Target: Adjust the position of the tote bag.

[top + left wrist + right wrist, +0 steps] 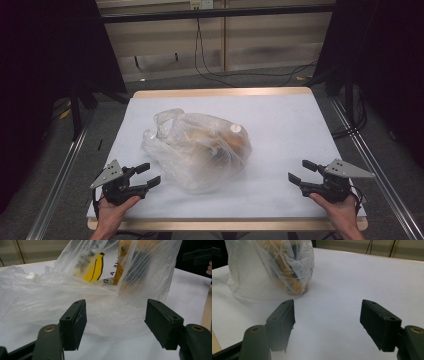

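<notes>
Since our left gripper (148, 182) has its jaws spread with nothing between the pads, we read the gap first: in the left gripper view the jaws frame bare desk (110, 347), and the clear plastic bag (82, 305) begins just beyond their tips, its slack near fold spilling toward them. Apart, not touching, as far as we can tell. Our right gripper (300, 172) also has its jaws spread and empty; in the right gripper view the bag (274, 267) stands well off, up and to the left of the jaws, with a broad stretch of white desk (352, 285) between.

From above, the bag (197, 150) lies near the middle of the desk (295, 120), its long axis running across from the loose, crumpled mouth at the far left to the full, rounded end at the right, where packaged goods show through, one printed with a yellow banana (96, 268). We judge the left hand (116, 210) much the nearer, and the bag's slack film is what its jaws face; the right hand (341, 212) would have to travel inward to reach the full end.
</notes>
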Demonstrator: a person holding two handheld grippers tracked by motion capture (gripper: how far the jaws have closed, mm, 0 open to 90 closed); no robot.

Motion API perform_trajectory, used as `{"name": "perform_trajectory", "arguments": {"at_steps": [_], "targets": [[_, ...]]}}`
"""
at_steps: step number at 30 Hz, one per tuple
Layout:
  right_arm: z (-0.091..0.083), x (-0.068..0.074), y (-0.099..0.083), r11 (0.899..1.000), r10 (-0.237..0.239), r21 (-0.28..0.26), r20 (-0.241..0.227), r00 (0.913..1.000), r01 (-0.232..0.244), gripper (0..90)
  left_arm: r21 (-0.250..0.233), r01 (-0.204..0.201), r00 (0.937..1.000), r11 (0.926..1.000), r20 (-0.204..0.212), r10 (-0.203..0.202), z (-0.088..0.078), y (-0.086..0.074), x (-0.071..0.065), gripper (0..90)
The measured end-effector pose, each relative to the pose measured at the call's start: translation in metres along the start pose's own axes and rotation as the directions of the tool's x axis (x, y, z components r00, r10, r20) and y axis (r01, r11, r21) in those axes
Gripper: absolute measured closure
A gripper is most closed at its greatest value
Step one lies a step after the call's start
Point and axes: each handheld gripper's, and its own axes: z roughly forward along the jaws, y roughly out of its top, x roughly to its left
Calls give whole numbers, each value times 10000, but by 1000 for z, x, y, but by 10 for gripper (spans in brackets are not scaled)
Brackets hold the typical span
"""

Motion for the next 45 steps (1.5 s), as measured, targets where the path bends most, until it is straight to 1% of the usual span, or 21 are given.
{"name": "perform_trajectory", "arguments": {"at_steps": [1, 3, 4, 6, 7, 10, 11, 13, 14, 15, 16, 17, 21, 31, 32, 33, 36, 39, 40, 44, 45], "targets": [[0, 1, 1, 10000, 11, 6, -21, 10000, -11, 292, 0, 0, 10000, 10000, 0, 0, 0, 0, 0, 348], [1, 2, 2, 9999, -146, 46, -118, 9998, 147, 301, 5, 190, 9992, 9998, 345, -190, -1, 5, -3, 358], [2, 2, 2, 9999, -163, 40, -155, 9997, 164, 302, -28, 131, 9985, 9999, 532, -129, -1, 8, -4, 403], [3, 4, 3, 9997, -216, 84, -277, 9994, 219, 306, -59, 13, 9987, 10000, 504, -10, -2, 12, -7, 416], [3, 4, 4, 9998, -195, 96, -242, 9995, 197, 305, -83, -43, 9981, 10000, 620, 48, -1, 15, -8, 420], [5, 4, 4, 9997, -215, 132, -330, 9992, 220, 306, -138, -51, 9982, 9999, 599, 60, 1, 20, -10, 422], [5, 5, 5, 9994, -298, 188, -340, 9990, 304, 314, -128, -244, 9970, 9996, 726, 253, 2, 24, -10, 420], [6, 6, 6, 9995, -262, 176, -341, 9991, 268, 314, -141, -326, 9974, 9994, 646, 334, 2, 27, -11, 416], [6, 6, 6, 9994, -289, 186, -396, 9988, 297, 320, -178, -275, 9963, 9995, 812, 289, 5, 30, -13, 416], [6, 6, 6, 9993, -297, 196, -409, 9987, 305, 320, -140, -426, 9968, 9990, 677, 434, 5, 32, -14, 416], [6, 6, 6, 9993, -297, 196, -409, 9987, 305, 320, -140, -426, 9968, 9990, 677, 434, 5, 32, -14, 416], [6, 6, 5, 9994, -282, 213, -408, 9988, 291, 320, -129, -372, 9961, 9992, 796, 381, 6, 33, -15, 416], [6, 5, 5, 9993, -280, 250, -441, 9986, 292, 320, -230, -582, 9925, 9980, 1063, 603, 11, 44, -20, 416], [6, 4, 4, 9991, -249, 326, -502, 9984, 266, 320, -520, -830, 9900, 9952, 1103, 883, 20, 70, -27, 405], [6, 4, 4, 9991, -255, 336, -496, 9984, 272, 320, -622, -786, 9886, 9950, 1241, 858, 23, 74, -28, 405], [6, 4, 4, 9990, -272, 328, -482, 9985, 288, 320, -504, -893, 9897, 9947, 1078, 943, 23, 77, -29, 405], [6, 4, 4, 9991, -249, 333, -527, 9983, 267, 320, -596, -889, 9903, 9943, 1019, 947, 27, 84, -29, 414], [7, 4, 4, 9991, -201, 372, -552, 9983, 221, 320, -614, -909, 9884, 9940, 1160, 976, 30, 87, -30, 412], [8, 4, 4, 9990, -216, 388, -623, 9978, 241, 320, -606, -993, 9890, 9932, 1040, 1052, 31, 90, -31, 403], [8, 4, 4, 9989, -225, 401, -668, 9975, 253, 316, -883, -895, 9850, 9921, 1394, 1013, 33, 99, -35, 375], [8, 4, 4, 9989, -225, 401, -668, 9975, 253, 316, -883, -895, 9850, 9921, 1394, 1013, 33, 99, -35, 374]]}}
